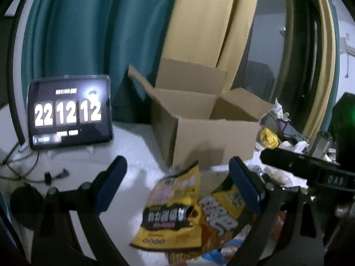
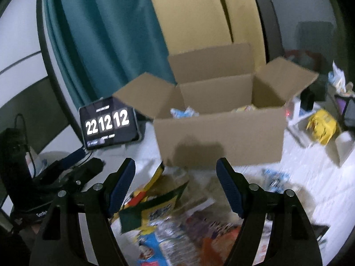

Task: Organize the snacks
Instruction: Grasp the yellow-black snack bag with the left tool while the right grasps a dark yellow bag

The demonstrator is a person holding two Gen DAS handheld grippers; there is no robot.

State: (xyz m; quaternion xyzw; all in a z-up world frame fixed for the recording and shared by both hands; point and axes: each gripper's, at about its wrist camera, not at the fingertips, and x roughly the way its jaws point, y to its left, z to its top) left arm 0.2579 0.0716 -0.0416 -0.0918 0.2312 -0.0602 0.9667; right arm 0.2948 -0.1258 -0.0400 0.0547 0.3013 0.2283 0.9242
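Grippers first: the left gripper (image 1: pixel 177 184) hangs with jaws spread wide and nothing between the pads, and the right gripper (image 2: pixel 176 187) is likewise parted and empty. Both tilt down toward the snack pile (image 2: pixel 177 228) on the white bench (image 2: pixel 310 177). Right under the left one lies a yellow bag (image 1: pixel 175 208), just below and ahead of its fingertips, long axis running roughly away toward the box (image 1: pixel 213 137), top edge curling up. That's the nearer pairing, I'd say: left for the yellow bag. The right one looks down on a green-edged bag (image 2: pixel 153 208) near its left finger, with more packets spilling toward us. Beyond both stands the box, flaps open, a few packets (image 2: pixel 184 112) already inside. To its left, a clock screen (image 1: pixel 68 113); clutter off to the right.
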